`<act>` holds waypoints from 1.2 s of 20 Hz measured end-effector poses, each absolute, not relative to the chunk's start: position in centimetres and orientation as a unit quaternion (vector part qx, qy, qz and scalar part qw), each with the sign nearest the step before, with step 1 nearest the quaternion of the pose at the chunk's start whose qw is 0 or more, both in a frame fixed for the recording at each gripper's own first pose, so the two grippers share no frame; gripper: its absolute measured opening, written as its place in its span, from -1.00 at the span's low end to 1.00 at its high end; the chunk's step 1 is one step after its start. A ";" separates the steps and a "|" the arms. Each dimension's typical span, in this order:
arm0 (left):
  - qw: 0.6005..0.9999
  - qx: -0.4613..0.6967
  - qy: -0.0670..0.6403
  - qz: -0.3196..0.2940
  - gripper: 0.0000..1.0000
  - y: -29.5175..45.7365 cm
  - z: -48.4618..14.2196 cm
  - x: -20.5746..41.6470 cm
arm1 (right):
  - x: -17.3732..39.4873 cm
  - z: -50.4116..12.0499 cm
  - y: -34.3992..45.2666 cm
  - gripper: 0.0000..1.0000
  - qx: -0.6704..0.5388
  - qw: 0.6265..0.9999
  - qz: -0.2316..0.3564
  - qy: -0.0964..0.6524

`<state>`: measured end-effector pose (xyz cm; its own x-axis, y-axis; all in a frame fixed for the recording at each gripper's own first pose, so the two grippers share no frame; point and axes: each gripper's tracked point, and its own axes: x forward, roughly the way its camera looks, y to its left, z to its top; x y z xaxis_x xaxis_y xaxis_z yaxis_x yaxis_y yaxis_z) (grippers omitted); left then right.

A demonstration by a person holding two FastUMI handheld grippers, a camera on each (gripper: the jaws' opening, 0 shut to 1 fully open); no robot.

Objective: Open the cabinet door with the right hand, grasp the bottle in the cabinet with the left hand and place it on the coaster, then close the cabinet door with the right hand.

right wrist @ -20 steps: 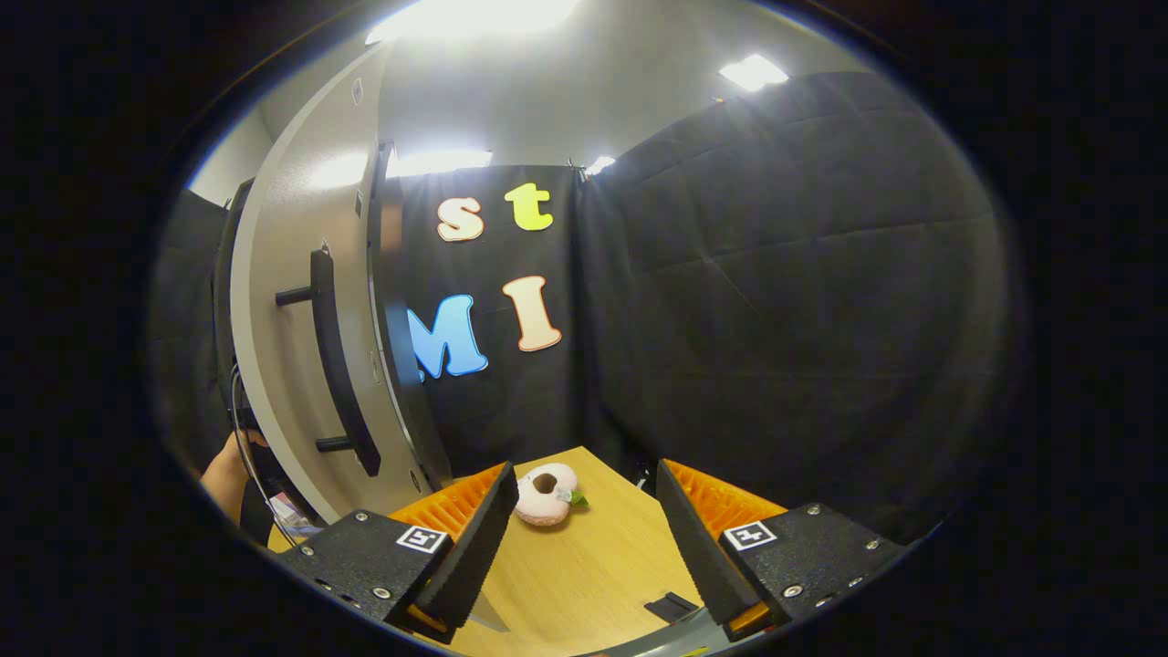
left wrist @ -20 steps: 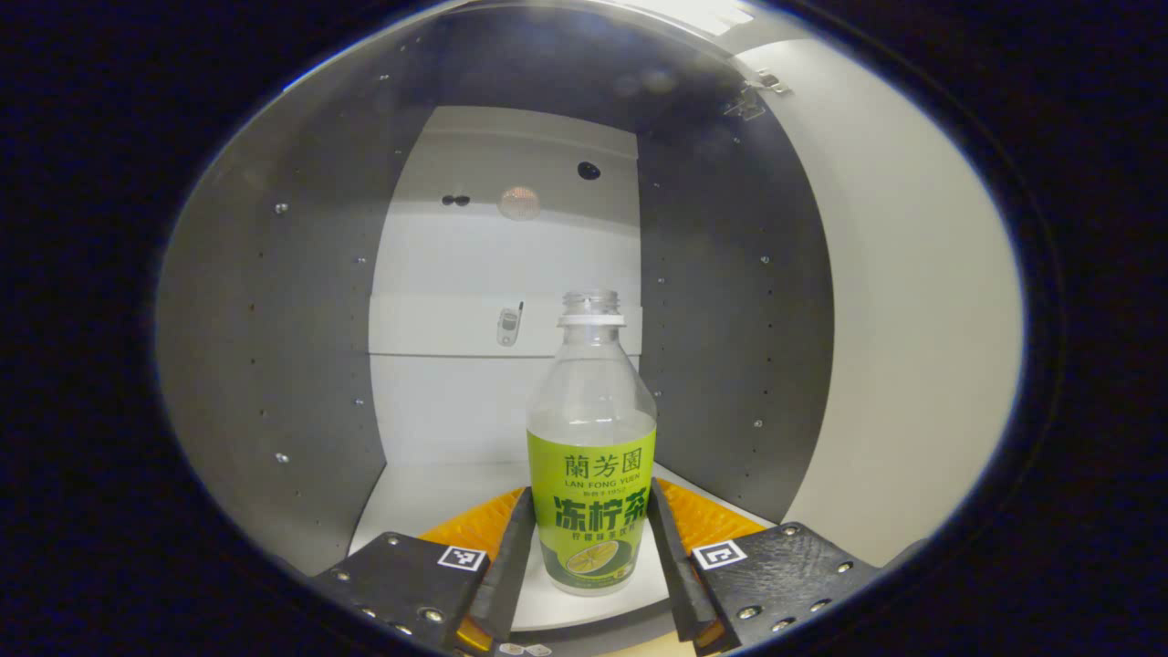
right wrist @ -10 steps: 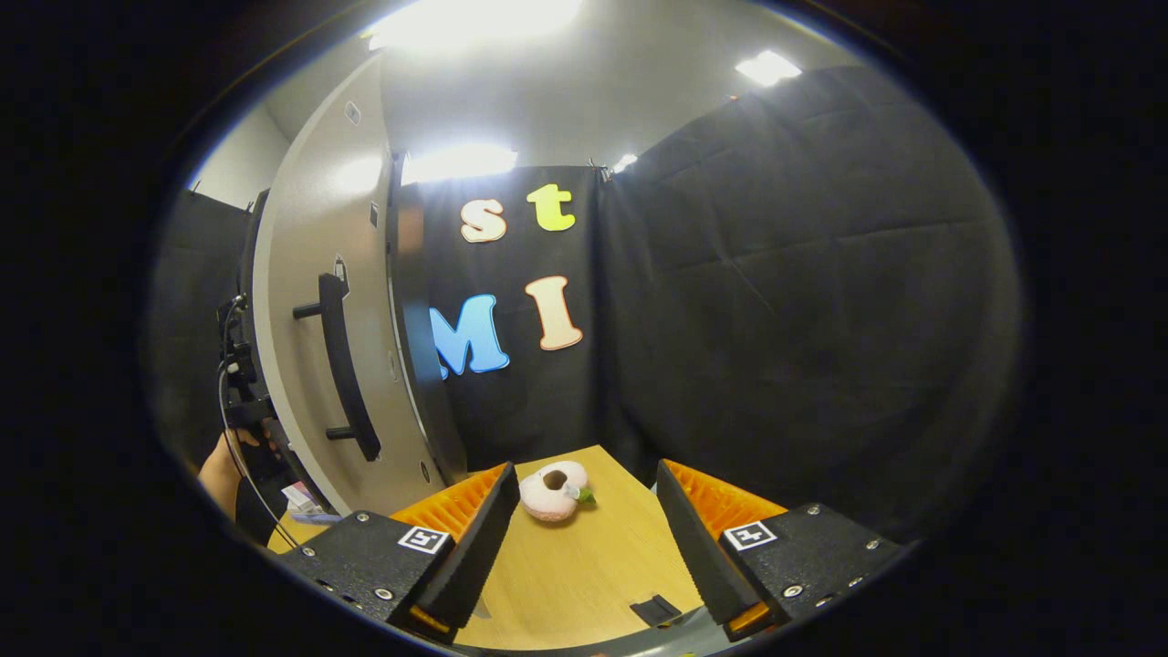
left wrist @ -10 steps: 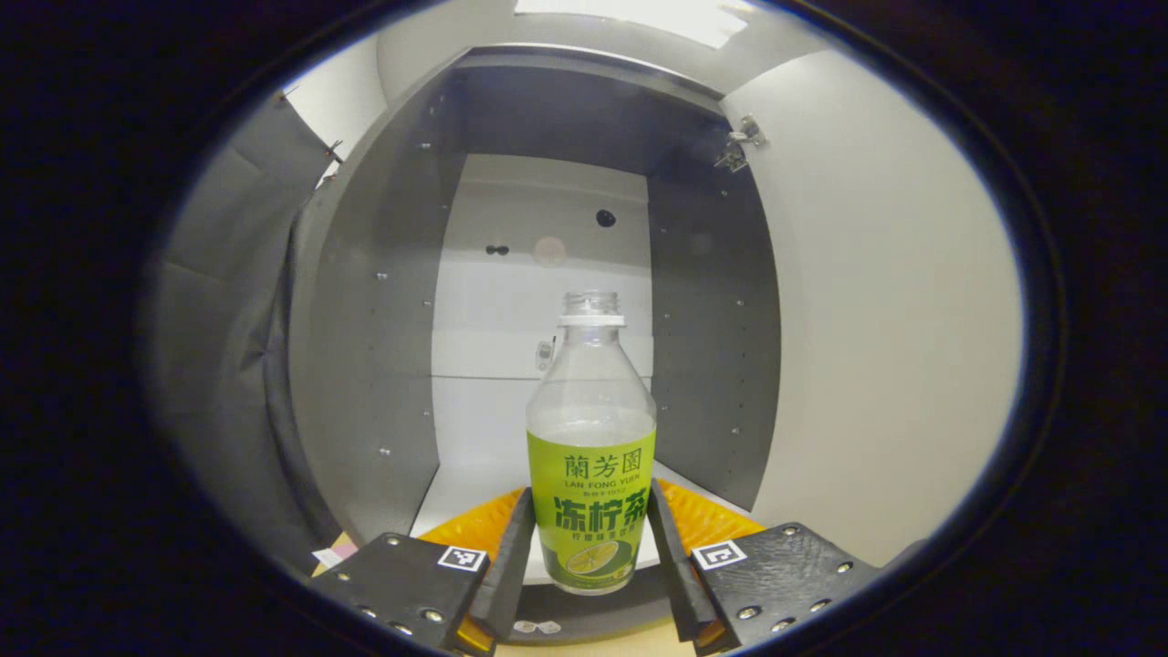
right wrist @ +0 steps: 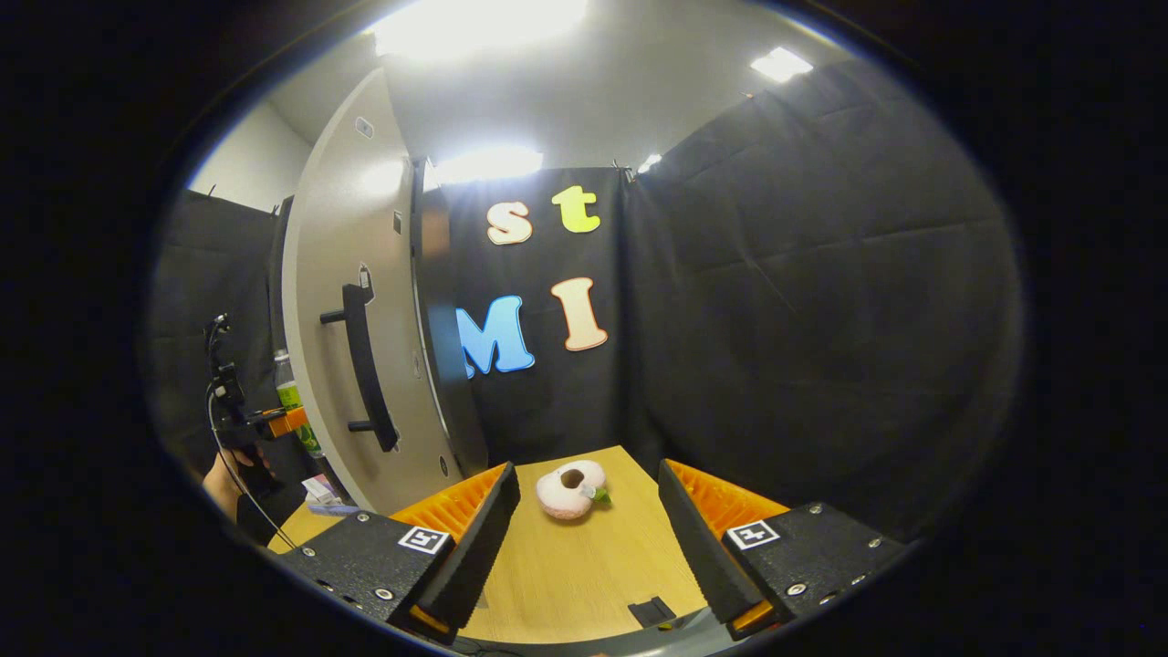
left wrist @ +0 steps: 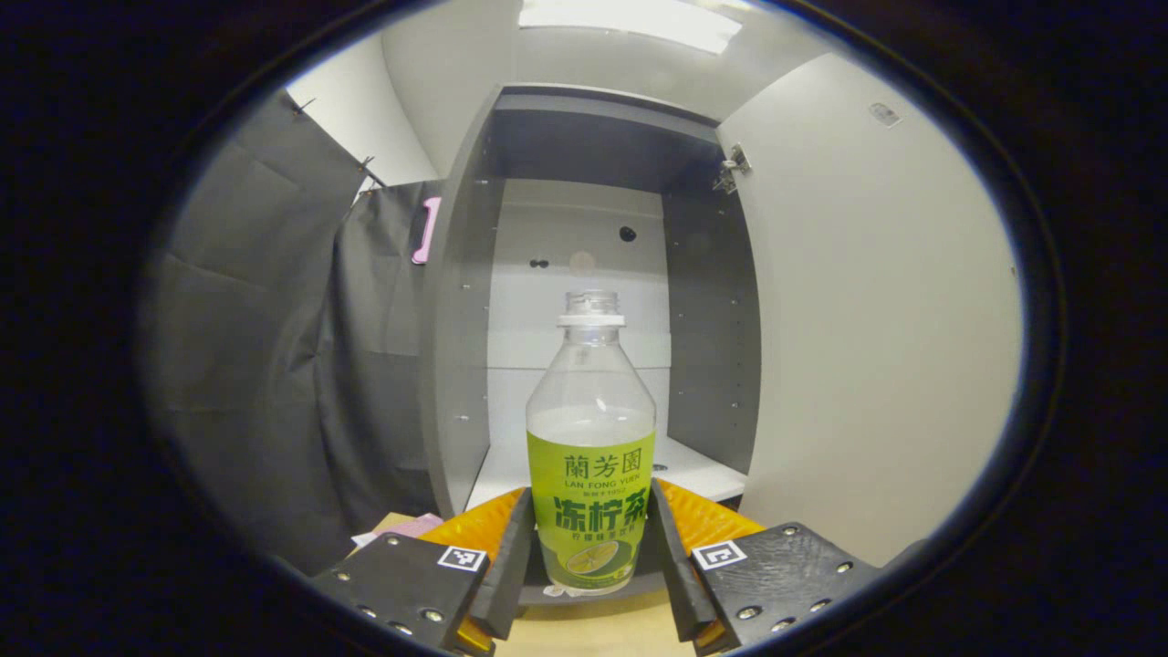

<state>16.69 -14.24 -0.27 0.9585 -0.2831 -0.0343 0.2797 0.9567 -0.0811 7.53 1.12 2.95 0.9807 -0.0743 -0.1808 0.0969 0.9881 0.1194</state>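
Two hand-held grippers | left (left wrist: 589,584) clamps bottle (left wrist: 591,447) | right (right wrist: 584,534) spread over wooden table (right wrist: 584,575)

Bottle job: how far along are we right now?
Done: the cabinet door stands open, and the left gripper is shut on the bottle, which is out in front of the cabinet. In hand: carrying the bottle to the coaster; I cannot pick the coaster out. Left: set it down, then the open, empty right gripper over the table closes the door.

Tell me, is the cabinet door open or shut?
Open: the door is swung aside, baring the cabinet shelf.
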 end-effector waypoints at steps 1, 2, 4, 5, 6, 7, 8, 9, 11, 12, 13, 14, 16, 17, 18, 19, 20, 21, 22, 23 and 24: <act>0.989 -0.040 0.024 -0.139 0.32 -13.9 -0.5 15.8 | 7.4 3.0 1.2 0.89 0.064 0.993 -0.038 0.088; 0.990 -0.042 0.023 -0.135 0.33 -13.4 -0.8 14.8 | 7.2 2.9 1.2 0.89 0.063 0.994 -0.033 0.088; 0.991 -0.041 0.022 -0.129 0.25 -12.6 -1.5 13.0 | 6.7 2.8 1.2 0.89 0.060 0.994 -0.025 0.090; 0.991 -0.039 0.022 -0.127 0.25 -12.3 -1.9 12.1 | 6.4 2.7 1.2 0.89 0.059 0.994 -0.021 0.091; 0.991 -0.038 0.023 -0.124 0.34 -11.9 -2.5 11.2 | 6.2 2.5 1.3 0.89 0.060 0.994 -0.016 0.094; 0.992 -0.038 0.026 -0.121 0.33 -11.7 -3.0 10.4 | 6.0 2.4 1.4 0.89 0.061 0.993 -0.013 0.096; 0.992 -0.040 0.028 -0.119 0.34 -11.3 -3.6 9.6 | 5.9 2.3 1.4 0.89 0.062 0.993 -0.009 0.096; 0.992 -0.041 0.029 -0.117 0.33 -11.0 -4.1 8.7 | 5.7 2.1 1.5 0.89 0.062 0.993 -0.007 0.096; 0.992 -0.039 0.029 -0.114 0.42 -10.6 -5.2 7.3 | 5.4 1.7 1.4 0.89 0.066 0.993 -0.003 0.099; 0.992 -0.038 0.031 -0.114 0.34 -10.3 -5.9 6.4 | 5.1 1.5 1.5 0.89 0.068 0.993 0.000 0.100; 0.992 -0.036 0.033 -0.115 0.34 -10.3 -6.7 5.6 | 4.9 1.4 1.5 0.89 0.069 0.992 0.002 0.103; 0.992 -0.036 0.037 -0.115 0.34 -10.3 -7.5 5.1 | 4.9 1.0 1.5 0.89 0.069 0.992 0.003 0.105; 0.992 -0.037 0.043 -0.115 0.42 -10.1 -9.1 3.9 | 4.7 0.6 1.4 0.89 0.070 0.992 0.003 0.110; 0.992 -0.036 0.046 -0.114 0.42 -9.9 -9.9 3.5 | 4.7 0.4 1.4 0.89 0.072 0.991 0.003 0.111; 0.992 -0.033 0.048 -0.111 0.42 -9.7 -10.6 3.0 | 4.7 0.2 1.5 0.89 0.073 0.991 0.005 0.114; 0.992 -0.031 0.051 -0.110 0.34 -9.5 -11.5 2.6 | 4.8 0.1 1.7 0.89 0.074 0.990 0.006 0.116; 0.992 -0.030 0.055 -0.111 0.34 -9.4 -12.3 2.1 | 4.8 -0.2 1.9 0.89 0.073 0.990 0.008 0.119; 0.992 -0.031 0.057 -0.112 0.33 -9.4 -13.1 1.6 | 5.0 -0.4 2.2 0.89 0.070 0.990 0.010 0.122; 0.991 -0.033 0.060 -0.113 0.33 -9.3 -13.9 1.2 | 5.0 -0.5 2.4 0.89 0.067 0.990 0.011 0.124; 0.991 -0.036 0.063 -0.112 0.33 -9.2 -14.9 0.8 | 5.0 -0.7 2.6 0.90 0.064 0.990 0.013 0.126; 0.991 -0.040 0.068 -0.111 0.33 -9.0 -15.9 0.4 | 5.1 -0.9 2.8 0.89 0.062 0.990 0.014 0.127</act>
<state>0.42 -8.99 -15.95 0.9661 -0.2256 -0.1257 0.2148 0.9722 -0.0937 5.05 2.85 -0.87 0.9674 0.0432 -0.2495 -0.0116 0.9919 0.1264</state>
